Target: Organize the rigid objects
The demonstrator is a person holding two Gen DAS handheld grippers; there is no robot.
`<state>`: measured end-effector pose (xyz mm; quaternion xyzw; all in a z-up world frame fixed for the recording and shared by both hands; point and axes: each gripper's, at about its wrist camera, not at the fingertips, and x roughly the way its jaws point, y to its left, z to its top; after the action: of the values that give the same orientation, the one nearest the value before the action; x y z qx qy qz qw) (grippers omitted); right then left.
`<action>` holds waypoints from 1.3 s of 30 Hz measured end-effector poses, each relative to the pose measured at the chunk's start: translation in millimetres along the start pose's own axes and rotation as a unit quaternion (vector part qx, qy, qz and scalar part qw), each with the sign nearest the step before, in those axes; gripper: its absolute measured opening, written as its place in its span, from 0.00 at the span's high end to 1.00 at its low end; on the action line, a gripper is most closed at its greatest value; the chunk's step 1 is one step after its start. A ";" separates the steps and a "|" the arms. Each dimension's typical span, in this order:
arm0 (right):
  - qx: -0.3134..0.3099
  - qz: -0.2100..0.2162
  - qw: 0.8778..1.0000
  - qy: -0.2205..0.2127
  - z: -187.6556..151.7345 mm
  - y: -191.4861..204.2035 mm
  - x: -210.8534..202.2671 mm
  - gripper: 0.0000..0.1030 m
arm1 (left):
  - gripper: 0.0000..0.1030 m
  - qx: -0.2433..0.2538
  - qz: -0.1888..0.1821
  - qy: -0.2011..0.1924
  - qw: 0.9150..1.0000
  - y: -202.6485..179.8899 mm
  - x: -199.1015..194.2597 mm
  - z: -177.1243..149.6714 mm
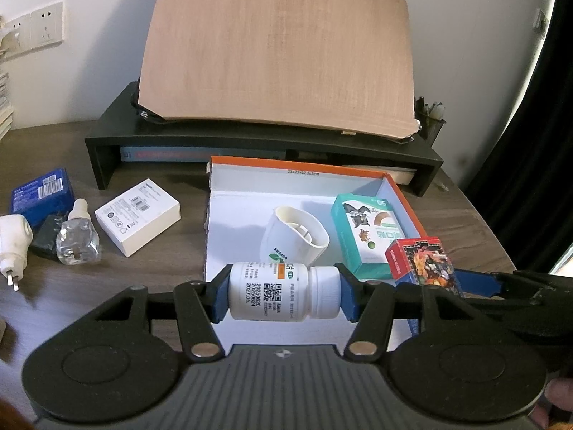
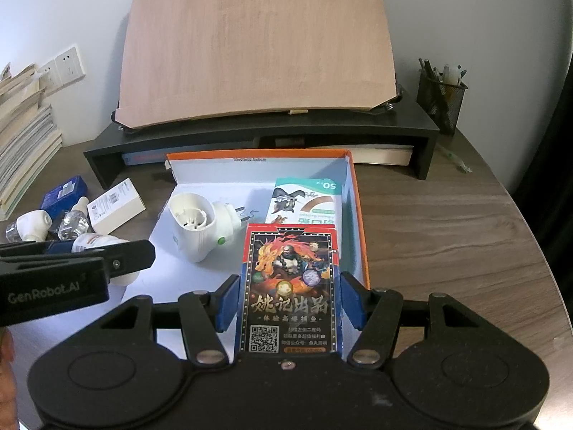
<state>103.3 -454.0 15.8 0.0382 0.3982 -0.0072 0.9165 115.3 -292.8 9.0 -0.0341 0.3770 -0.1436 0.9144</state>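
My left gripper [image 1: 284,295] is shut on a white pill bottle [image 1: 283,292], held sideways over the near edge of the orange-rimmed white box [image 1: 250,200]. My right gripper [image 2: 286,299] is shut on a red card box [image 2: 290,290] with a dragon picture, above the box's right side; that card box [image 1: 422,263] also shows at the right in the left wrist view. Inside the box lie a white plug-in device [image 2: 200,227] and a teal carton [image 2: 308,200]. The left gripper [image 2: 71,268] crosses the left edge of the right wrist view.
On the desk left of the box lie a white carton [image 1: 138,213], a clear small bottle [image 1: 77,240], a white plug [image 1: 12,240] and a blue box [image 1: 43,193]. A black riser [image 1: 265,139] with a tilted wooden board [image 1: 279,50] stands behind. A pen holder [image 2: 440,96] is at the back right.
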 end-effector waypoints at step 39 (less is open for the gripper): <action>-0.018 0.001 0.999 0.027 -1.0 14.1 18.0 0.31 | 0.44 -0.025 0.002 0.008 1.000 18.8 5.4 -5.4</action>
<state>115.5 -439.5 2.8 0.0224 0.4228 0.0014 0.9059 119.7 -276.1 -1.8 -0.0549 0.3881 -0.1329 0.9103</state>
